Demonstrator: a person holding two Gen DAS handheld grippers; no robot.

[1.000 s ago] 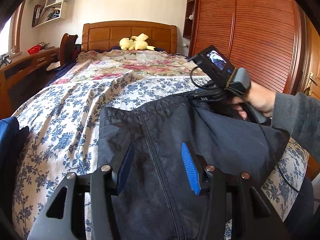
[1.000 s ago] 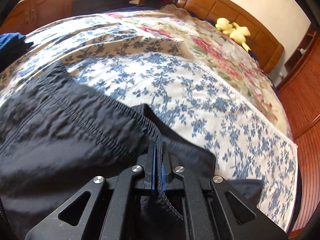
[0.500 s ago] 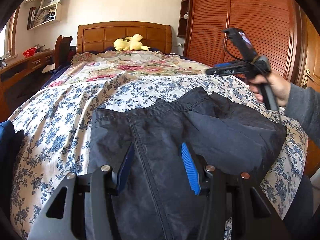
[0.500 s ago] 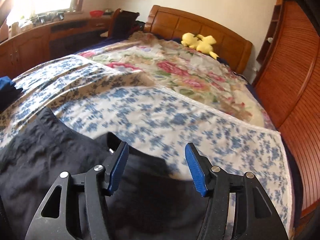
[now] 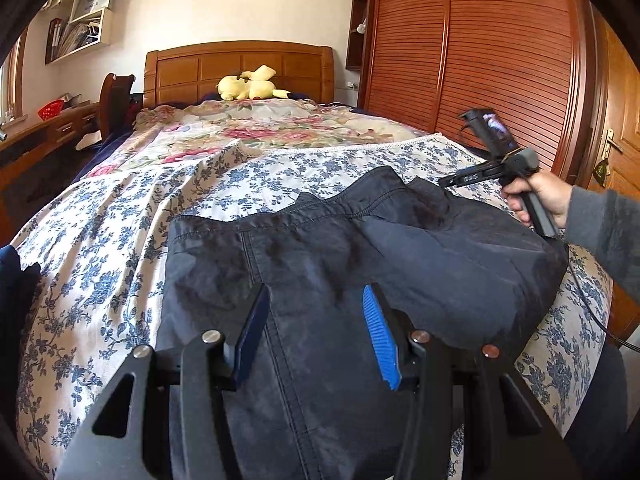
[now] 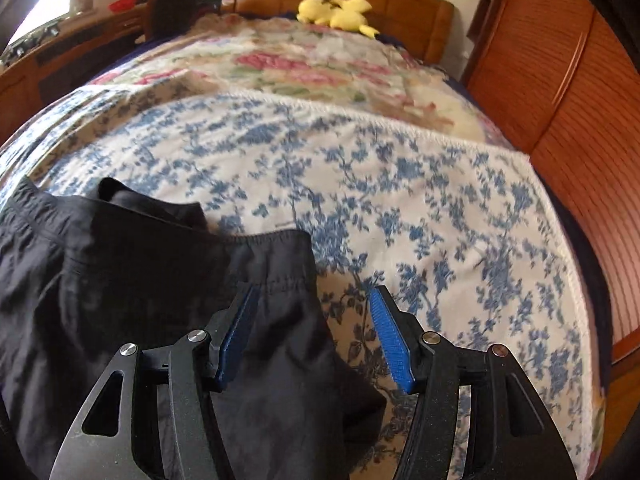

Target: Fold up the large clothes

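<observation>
Left wrist view: one dark garment (image 5: 360,264) lies on the bed (image 5: 120,240), its long axis running from the camera toward the headboard (image 5: 240,68), hemmed edge at the far end; the left gripper (image 5: 316,332) hovers over it with jaws apart, holding nothing; one yellow plush toy (image 5: 248,86) rests by the headboard; no writing is readable.

Right wrist view: the right gripper (image 6: 314,336) has just been opening; its jaws stand apart over the garment's right edge, gripping nothing.
</observation>
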